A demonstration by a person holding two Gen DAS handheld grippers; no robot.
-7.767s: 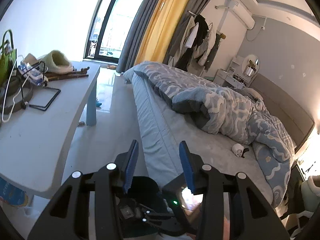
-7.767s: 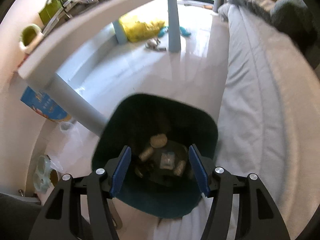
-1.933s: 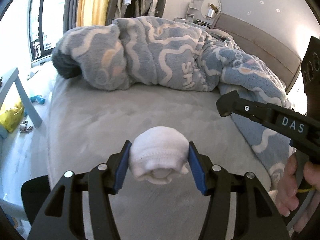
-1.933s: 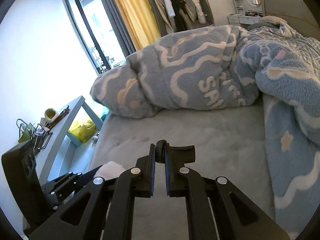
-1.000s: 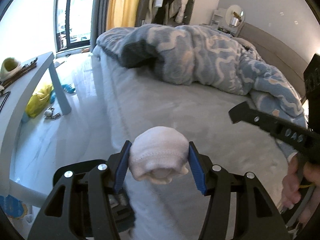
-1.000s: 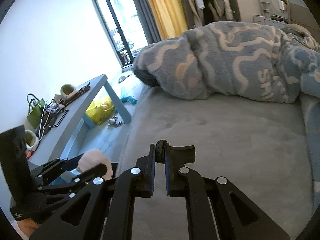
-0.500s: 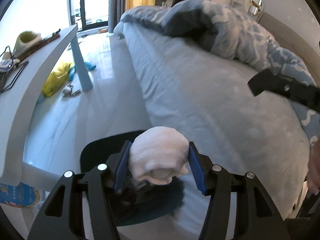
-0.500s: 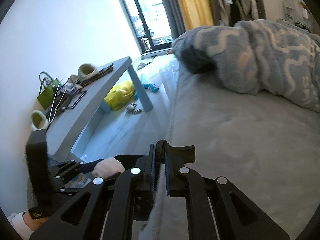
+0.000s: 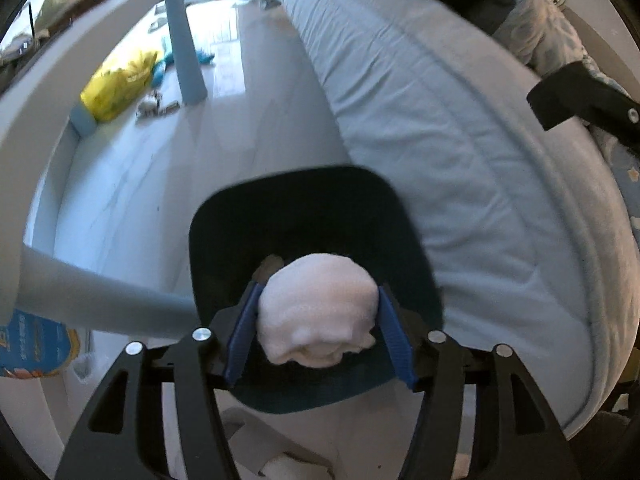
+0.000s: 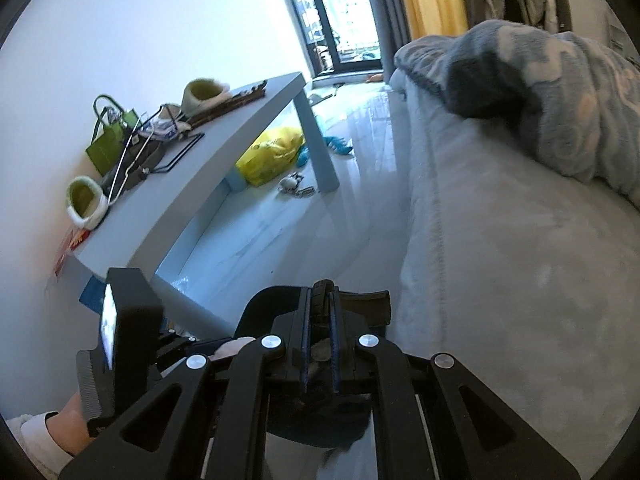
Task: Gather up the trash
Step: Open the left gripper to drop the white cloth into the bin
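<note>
My left gripper (image 9: 318, 330) is shut on a white rolled sock (image 9: 318, 314) and holds it right over the open mouth of a dark trash bin (image 9: 308, 208) that stands on the floor beside the bed. Some trash lies in the bin's bottom, mostly hidden by the sock. My right gripper (image 10: 320, 320) is shut on a small black piece (image 10: 322, 298) and hangs above the bed's edge, right of the bin (image 10: 320, 426). The left gripper's body (image 10: 124, 340) shows at lower left in the right wrist view.
The grey bed (image 9: 460, 128) with a blue patterned blanket (image 10: 560, 92) fills the right. A pale blue table (image 10: 224, 148) on the left carries slippers, a green bag and hangers. A yellow bag (image 9: 120, 84) and small items lie on the glossy floor under it.
My left gripper carried the sock off the bed, leftward and down, to over the bin. My right gripper followed toward the bed's edge, still shut.
</note>
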